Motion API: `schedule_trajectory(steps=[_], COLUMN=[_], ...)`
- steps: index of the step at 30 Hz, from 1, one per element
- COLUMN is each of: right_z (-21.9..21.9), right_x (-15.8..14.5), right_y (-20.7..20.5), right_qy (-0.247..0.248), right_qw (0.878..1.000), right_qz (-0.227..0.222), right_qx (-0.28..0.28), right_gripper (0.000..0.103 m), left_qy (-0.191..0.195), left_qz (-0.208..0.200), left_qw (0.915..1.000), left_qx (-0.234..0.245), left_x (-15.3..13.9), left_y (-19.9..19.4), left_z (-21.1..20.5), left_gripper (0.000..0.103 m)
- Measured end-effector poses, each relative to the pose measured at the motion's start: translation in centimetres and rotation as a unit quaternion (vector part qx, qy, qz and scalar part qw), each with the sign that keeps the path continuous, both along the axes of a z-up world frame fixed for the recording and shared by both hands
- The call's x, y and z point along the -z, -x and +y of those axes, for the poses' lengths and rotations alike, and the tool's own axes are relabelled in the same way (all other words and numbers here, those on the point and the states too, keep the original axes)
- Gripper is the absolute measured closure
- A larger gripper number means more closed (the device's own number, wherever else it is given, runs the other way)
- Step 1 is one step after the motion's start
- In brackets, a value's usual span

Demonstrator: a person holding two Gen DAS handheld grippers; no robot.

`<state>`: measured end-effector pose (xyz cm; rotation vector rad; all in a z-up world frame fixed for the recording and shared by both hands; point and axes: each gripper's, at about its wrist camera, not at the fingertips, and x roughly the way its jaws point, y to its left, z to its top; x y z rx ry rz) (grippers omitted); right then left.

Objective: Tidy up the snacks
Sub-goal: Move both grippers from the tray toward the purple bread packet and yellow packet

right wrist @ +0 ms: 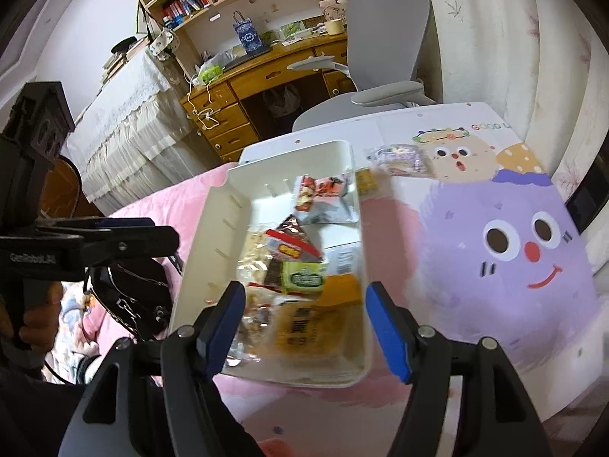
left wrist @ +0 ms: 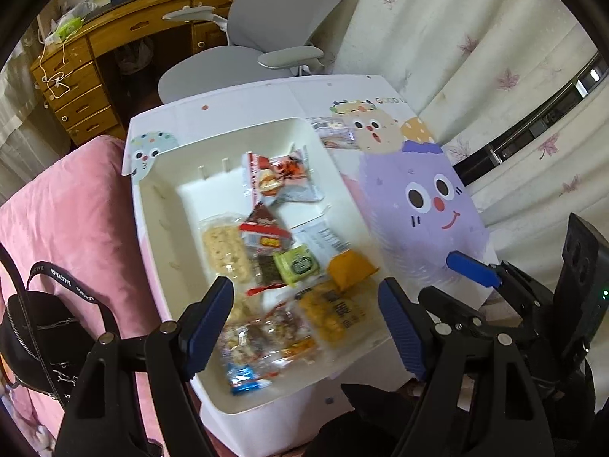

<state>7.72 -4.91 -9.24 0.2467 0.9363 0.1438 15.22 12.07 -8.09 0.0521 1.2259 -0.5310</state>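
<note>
One purple snack packet (right wrist: 397, 158) lies on the cartoon table (right wrist: 495, 304), just past the far right corner of the white snack bin (right wrist: 213, 224). The right gripper (right wrist: 304, 327) is nearer. Both it and the left gripper (left wrist: 304, 323) hang over the bin with jaws apart, holding nothing.

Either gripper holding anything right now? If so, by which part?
Nothing held. The left gripper and right gripper both stand open above the white bin of snack packets, pads touching nothing.
</note>
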Motion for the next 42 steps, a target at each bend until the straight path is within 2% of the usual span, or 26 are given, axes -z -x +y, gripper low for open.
schedule_trajectory(steps=[5,11,20,25,34,38,42], right_z=[-3.7,-8.3,-13.4,-15.2,-16.8,-16.8,-16.3], right_x=[-0.4,-0.6,0.3,1.2,3.3,4.7,6.3], right_y=[-1.0,-2.9,-6.8,-9.3,-14.0,-15.8,-17.6], right_qy=[0.022,0.036,0.059,0.084,0.12,0.146,0.165], right_qw=[1.0,0.998,0.992,0.987,0.975,0.967,0.958], right_qz=[0.004,0.002,-0.007,-0.022,-0.057,-0.075,-0.094], right_qx=[-0.016,-0.044,-0.107,-0.138,-0.179,-0.196,-0.217], right_gripper=[0.034,0.033,0.031,0.027,0.024,0.023,0.023], left_qy=[0.01,0.0,-0.054,-0.1,-0.178,-0.219,-0.25], left_qz=[0.02,0.028,0.019,0.019,0.024,0.013,0.022], left_qw=[0.9998,0.9995,0.9983,0.9948,0.9819,0.9696,0.956], left_qx=[-0.004,-0.012,-0.005,0.007,0.061,0.109,0.153], left_x=[-0.4,-0.1,0.4,1.5,4.5,6.3,8.7], left_y=[-0.5,-2.0,-6.0,-9.1,-15.0,-17.0,-18.6], left_z=[-3.8,-8.3,-14.3,-16.5,-19.0,-20.3,-21.0], left_gripper=[0.026,0.026,0.025,0.024,0.022,0.018,0.018])
